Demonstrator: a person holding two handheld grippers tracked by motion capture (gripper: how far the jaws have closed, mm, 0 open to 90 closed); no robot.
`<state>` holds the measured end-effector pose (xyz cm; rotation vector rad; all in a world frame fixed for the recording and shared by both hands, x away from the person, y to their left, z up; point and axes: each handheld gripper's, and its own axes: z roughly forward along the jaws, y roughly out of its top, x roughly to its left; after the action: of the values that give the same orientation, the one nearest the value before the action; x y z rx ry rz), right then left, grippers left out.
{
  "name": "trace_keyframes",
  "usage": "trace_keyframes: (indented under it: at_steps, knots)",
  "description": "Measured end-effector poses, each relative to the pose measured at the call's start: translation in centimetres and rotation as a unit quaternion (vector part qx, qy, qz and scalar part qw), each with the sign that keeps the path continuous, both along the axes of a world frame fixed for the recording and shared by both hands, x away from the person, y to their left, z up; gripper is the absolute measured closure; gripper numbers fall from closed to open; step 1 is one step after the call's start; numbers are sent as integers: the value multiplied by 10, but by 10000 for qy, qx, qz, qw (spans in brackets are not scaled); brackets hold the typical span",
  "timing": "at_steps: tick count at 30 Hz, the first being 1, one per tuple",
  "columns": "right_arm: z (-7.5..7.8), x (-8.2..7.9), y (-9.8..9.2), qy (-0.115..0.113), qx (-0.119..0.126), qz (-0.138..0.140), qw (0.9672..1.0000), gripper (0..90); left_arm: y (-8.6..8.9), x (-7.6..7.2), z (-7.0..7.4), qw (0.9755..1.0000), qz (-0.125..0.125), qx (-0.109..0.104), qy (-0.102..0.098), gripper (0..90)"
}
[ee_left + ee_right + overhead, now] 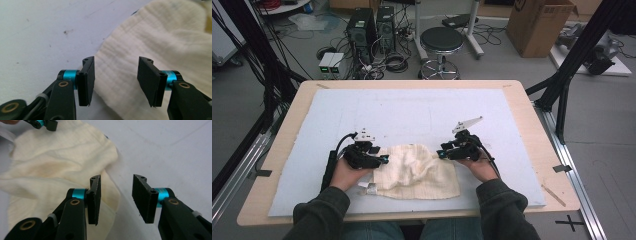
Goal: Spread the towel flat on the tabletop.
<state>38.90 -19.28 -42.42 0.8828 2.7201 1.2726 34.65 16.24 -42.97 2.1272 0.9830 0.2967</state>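
Both grippers, left (384,159) and right (439,153), released, at opposite edges of cream cloth (419,172) on white mat (412,112).

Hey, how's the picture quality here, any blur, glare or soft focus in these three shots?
High view: even, soft light, no glare, faint shadows under the cloth. Left gripper view: left gripper sharp, far cloth slightly soft. Right gripper view: right gripper crisp, the cloth's folds show gentle shading, the mat evenly lit.
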Motion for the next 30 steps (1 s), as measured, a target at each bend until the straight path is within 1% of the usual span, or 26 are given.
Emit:
trace_keyframes:
  at_steps: [2, 3, 4, 5, 6, 7, 8, 9, 10, 11, 12, 13, 15, 18, 20, 21, 22, 23, 24, 25, 26, 27, 28, 29, 30]
  knots:
    - [-7, 5, 2, 204, -14, 99, 9997, 595, 0, 2, -4, 9999, -27, 79, 106, 505]
    - [-9, 5, 4, 280, -30, 146, 9995, 614, -1, 2, -5, 9999, -56, 153, 50, 532]
    - [-11, 5, 6, 331, -5, 202, 9992, 652, -2, 2, -4, 9998, -50, 216, 8, 558]
    - [-13, 5, 8, 345, -31, 282, 9990, 698, -2, 1, -4, 9997, -53, 247, -28, 613]
    - [-14, 4, 10, 337, -132, 313, 9989, 766, -3, 0, -4, 9993, -43, 352, -101, 666]
    - [-14, 3, 11, 354, -222, 346, 9985, 806, -4, -1, -4, 9990, -14, 425, -159, 718]
    - [-13, 2, 11, 299, -235, 402, 9985, 857, -3, -1, -4, 9989, -14, 441, -166, 788]
    - [-12, 1, 11, 294, -256, 370, 9986, 859, -3, -1, -3, 9988, -76, 456, -152, 856]
    - [-11, 0, 11, 227, -288, 330, 9988, 862, -3, -1, -3, 9986, -69, 484, -194, 876]
    - [-9, -1, 9, 158, -338, 287, 9989, 863, -3, -2, -3, 9987, -56, 469, -208, 885]
    - [-4, -4, 7, 35, -370, 244, 9990, 864, -3, -2, -2, 9987, -52, 449, -216, 887]
    - [-1, -6, 5, -60, -349, 220, 9991, 865, -1, -2, -1, 9989, -4, 391, -260, 888]
    - [10, -9, -4, -232, -293, 68, 9993, 866, 1, -2, 2, 9991, 62, 303, -294, 889]
    - [32, -17, -17, -571, -267, -165, 9979, 865, 6, -2, 9, 9993, 146, 66, -351, 889]
    - [42, -20, -24, -727, -240, -225, 9968, 864, 7, -3, 12, 9993, 136, -12, -336, 889]
    - [45, -22, -26, -791, -257, -229, 9963, 864, 7, -3, 13, 9994, 135, -27, -332, 888]
    - [46, -24, -27, -806, -312, -258, 9959, 862, 7, -4, 13, 9993, 141, -49, -336, 888]
    - [45, -27, -28, -785, -390, -264, 9958, 859, 7, -4, 13, 9995, 109, -15, -312, 888]
    - [41, -29, -28, -728, -462, -273, 9959, 857, 7, -4, 12, 9995, 105, 26, -297, 888]
    - [34, -30, -27, -670, -537, -225, 9961, 851, 7, -4, 11, 9996, 91, 46, -268, 888]
    - [26, -32, -26, -539, -661, -213, 9961, 825, 7, -4, 9, 9997, 77, 84, -220, 888]
    - [16, -32, -24, -425, -723, -181, 9963, 765, 7, -3, 8, 9997, 65, 126, -192, 887]
    - [8, -32, -24, -195, -680, -81, 9975, 717, 7, -3, 6, 9998, 68, 130, -158, 887]
    - [3, -32, -24, -61, -582, -19, 9983, 698, 8, -3, 5, 9998, 56, 120, -136, 886]
    - [2, -34, -25, -92, -460, -26, 9989, 683, 8, -2, 5, 9998, 58, 162, -119, 885]
